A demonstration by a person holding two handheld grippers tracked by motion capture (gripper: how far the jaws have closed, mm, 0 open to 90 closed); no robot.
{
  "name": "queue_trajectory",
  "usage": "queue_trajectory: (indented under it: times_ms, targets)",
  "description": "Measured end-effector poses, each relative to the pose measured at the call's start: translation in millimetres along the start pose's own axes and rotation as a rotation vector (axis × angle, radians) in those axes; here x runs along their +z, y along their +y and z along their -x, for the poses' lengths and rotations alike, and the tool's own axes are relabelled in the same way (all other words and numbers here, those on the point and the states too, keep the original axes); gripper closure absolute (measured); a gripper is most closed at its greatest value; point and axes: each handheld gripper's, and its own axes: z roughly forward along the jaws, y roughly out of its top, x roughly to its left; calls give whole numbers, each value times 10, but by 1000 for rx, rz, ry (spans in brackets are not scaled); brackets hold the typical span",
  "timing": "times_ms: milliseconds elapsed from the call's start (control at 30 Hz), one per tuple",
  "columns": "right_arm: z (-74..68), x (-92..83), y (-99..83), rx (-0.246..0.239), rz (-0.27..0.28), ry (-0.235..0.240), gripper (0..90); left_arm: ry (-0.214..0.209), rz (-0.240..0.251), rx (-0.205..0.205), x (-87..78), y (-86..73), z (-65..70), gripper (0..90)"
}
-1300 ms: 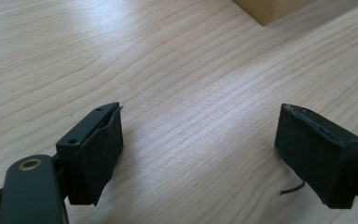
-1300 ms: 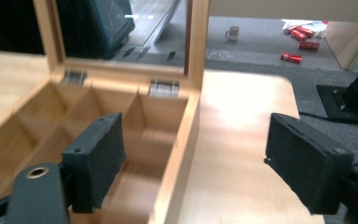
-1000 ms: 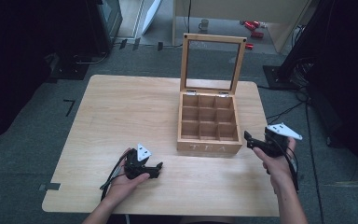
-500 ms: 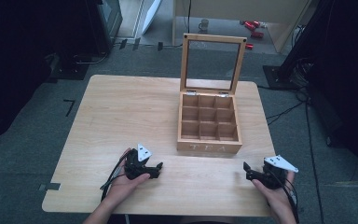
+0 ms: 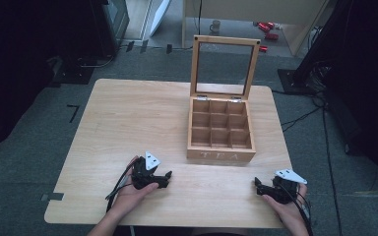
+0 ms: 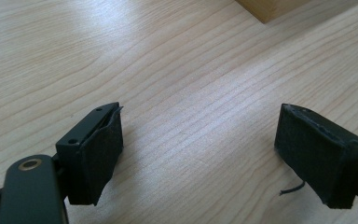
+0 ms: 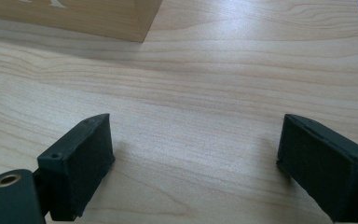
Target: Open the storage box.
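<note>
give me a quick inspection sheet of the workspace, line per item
surface: light wooden table, bare around the box.
job's things: wooden tea box, lid standing upright and open, nine compartments that look empty.
clutter: nothing seen on the table.
grippers: left gripper and right gripper held low over the near edge, jaws open, nothing between them.
cables: one trails from each gripper toward the person; more lie on the floor at right.
surroundings: grey floor, tape marks, a mug and red items behind the table.
</note>
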Motion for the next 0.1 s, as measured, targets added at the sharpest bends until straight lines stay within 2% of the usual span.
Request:
queue_trajectory:
  times_ms: [100]
  targets:
    - [-1, 1, 1, 1, -2, 3, 92, 0, 0, 0, 0, 0, 0, 158]
